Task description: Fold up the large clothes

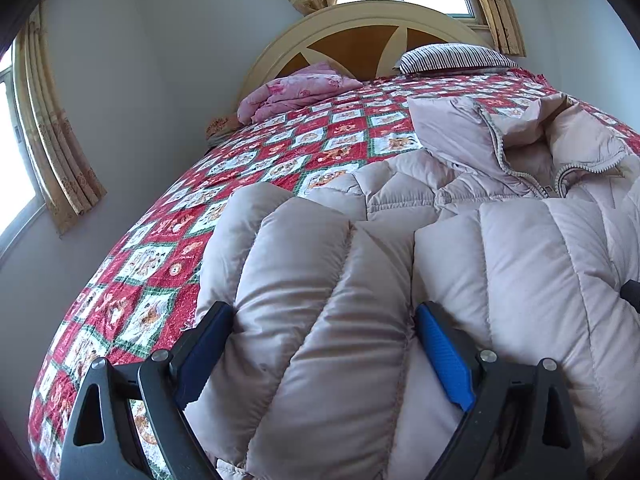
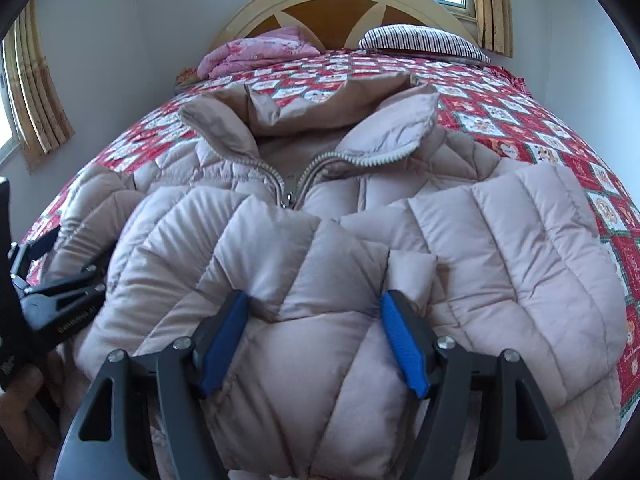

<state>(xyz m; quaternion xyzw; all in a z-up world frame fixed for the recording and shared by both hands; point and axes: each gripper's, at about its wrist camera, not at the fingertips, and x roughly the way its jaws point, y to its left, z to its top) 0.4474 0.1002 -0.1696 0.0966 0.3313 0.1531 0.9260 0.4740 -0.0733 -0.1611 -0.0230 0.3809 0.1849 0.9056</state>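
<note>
A pale pink quilted down jacket lies front-up on the bed, zipper partly open at the collar. Both sleeves are folded across its chest. My left gripper has its jaws wide apart around puffy fabric of the jacket's left part, not pinching it. My right gripper is also open, its blue pads on either side of a folded sleeve. The left gripper also shows in the right wrist view at the jacket's left edge.
The bed has a red patterned quilt. A folded pink blanket and a striped pillow lie by the headboard. Walls and curtained windows stand on the left and behind the bed.
</note>
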